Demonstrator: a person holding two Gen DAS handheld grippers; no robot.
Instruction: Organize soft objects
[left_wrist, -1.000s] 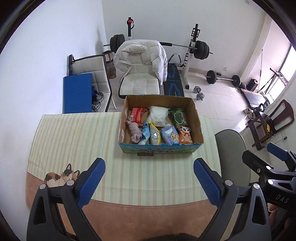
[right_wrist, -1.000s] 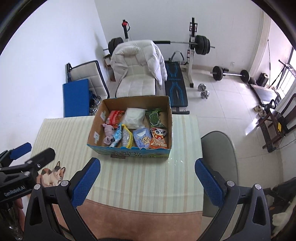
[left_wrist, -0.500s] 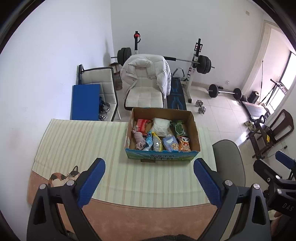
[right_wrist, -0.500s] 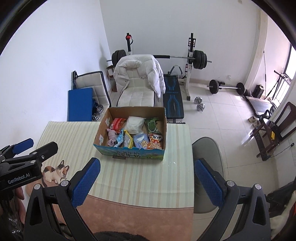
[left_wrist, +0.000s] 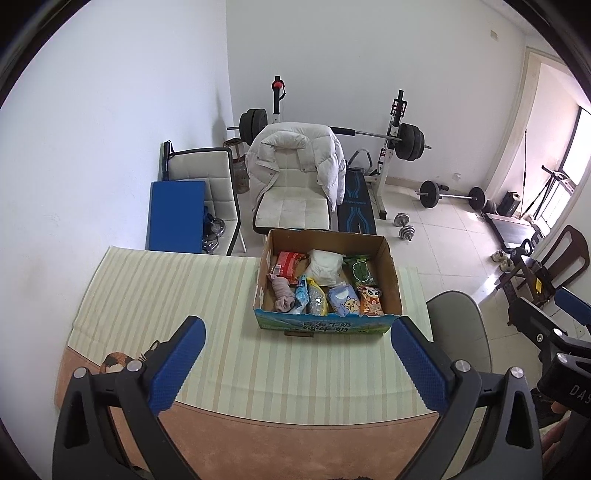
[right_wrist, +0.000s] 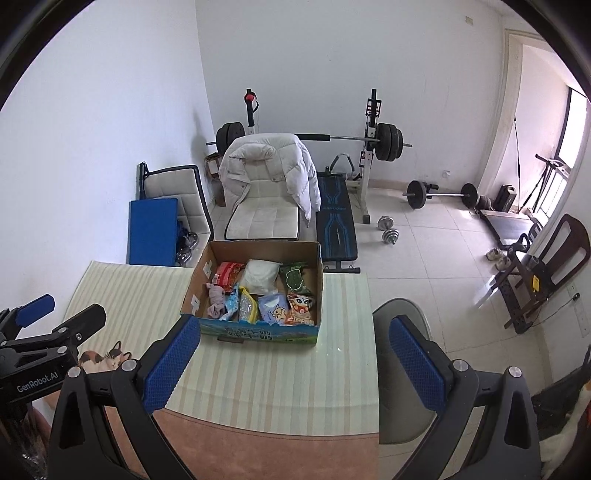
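A cardboard box (left_wrist: 392, 275) stands on the striped tablecloth (left_wrist: 177, 295) at the far side of the table. It holds several soft packets: a red bag (left_wrist: 289, 261), a white pouch (left_wrist: 325, 263), a green bag (left_wrist: 360, 269), a pink cloth (left_wrist: 282, 291), a blue packet (left_wrist: 344, 301). The box also shows in the right wrist view (right_wrist: 201, 280). My left gripper (left_wrist: 297, 363) is open and empty, high above the near table edge. My right gripper (right_wrist: 291, 362) is open and empty, beside it.
A grey chair (left_wrist: 458, 325) stands right of the table. Beyond the table are a white chair with a padded jacket (left_wrist: 295, 166), a blue mat (left_wrist: 175, 214), a weight bench (left_wrist: 356, 201) and barbells (left_wrist: 448, 194). A cat print (left_wrist: 118, 360) marks the cloth's near left.
Both grippers have risen and drawn back from the table, so the box looks smaller and farther. Both stay open and empty.
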